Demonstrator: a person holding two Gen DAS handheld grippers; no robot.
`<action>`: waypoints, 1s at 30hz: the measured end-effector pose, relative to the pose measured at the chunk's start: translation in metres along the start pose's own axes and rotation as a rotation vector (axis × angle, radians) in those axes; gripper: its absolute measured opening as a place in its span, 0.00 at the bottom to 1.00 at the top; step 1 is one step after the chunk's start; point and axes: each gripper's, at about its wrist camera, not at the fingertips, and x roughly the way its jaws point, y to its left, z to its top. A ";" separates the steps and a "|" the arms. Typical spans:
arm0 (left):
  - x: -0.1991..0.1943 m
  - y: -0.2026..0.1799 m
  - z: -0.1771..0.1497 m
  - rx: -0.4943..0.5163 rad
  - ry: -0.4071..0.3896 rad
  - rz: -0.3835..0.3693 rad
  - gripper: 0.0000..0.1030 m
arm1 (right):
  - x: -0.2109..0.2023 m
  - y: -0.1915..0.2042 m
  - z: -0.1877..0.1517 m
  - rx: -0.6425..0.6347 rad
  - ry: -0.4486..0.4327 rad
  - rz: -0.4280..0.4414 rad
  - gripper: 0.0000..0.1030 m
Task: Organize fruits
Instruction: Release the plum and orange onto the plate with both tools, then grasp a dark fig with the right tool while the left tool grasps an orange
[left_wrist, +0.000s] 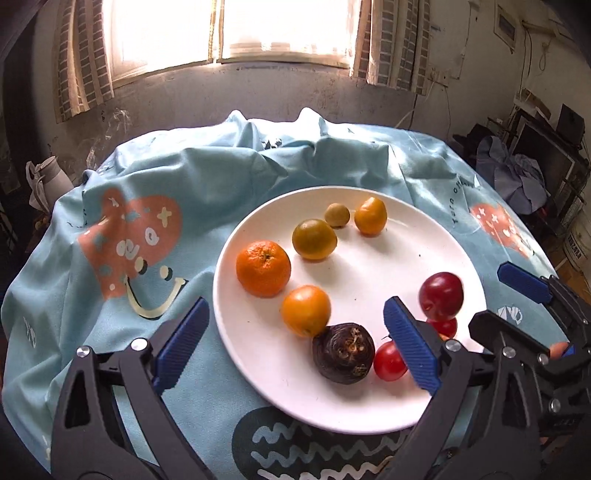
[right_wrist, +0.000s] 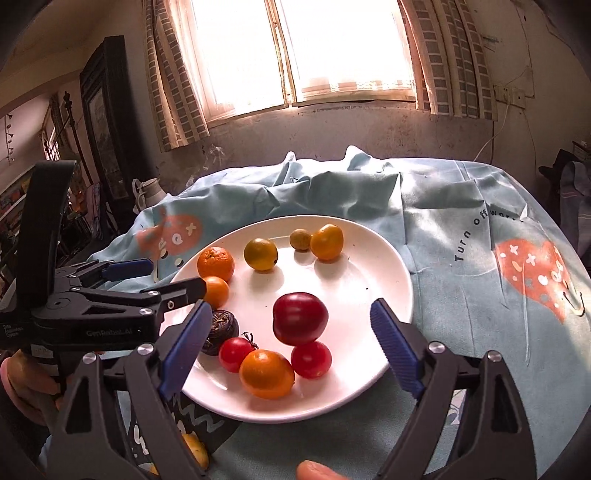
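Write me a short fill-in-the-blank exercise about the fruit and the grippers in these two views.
1. All the fruit lies on a round ____ plate.
2. The plate rests on a light ____ printed cloth.
3. The large dark red fruit sits between two ____ that are open, those of the right gripper.
4. The left gripper is ____ and holds nothing.

Missing words: white; blue; fingers; open

White plate holds fruit; left gripper open.
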 end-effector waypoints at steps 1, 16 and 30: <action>-0.008 0.002 -0.001 -0.005 -0.010 -0.005 0.94 | -0.005 0.003 0.000 -0.010 -0.003 0.002 0.86; -0.108 0.044 -0.116 -0.101 -0.045 -0.041 0.97 | -0.090 0.072 -0.075 -0.160 -0.016 0.042 0.79; -0.119 0.053 -0.141 -0.153 -0.048 -0.047 0.97 | -0.077 0.024 -0.092 0.009 0.180 0.029 0.44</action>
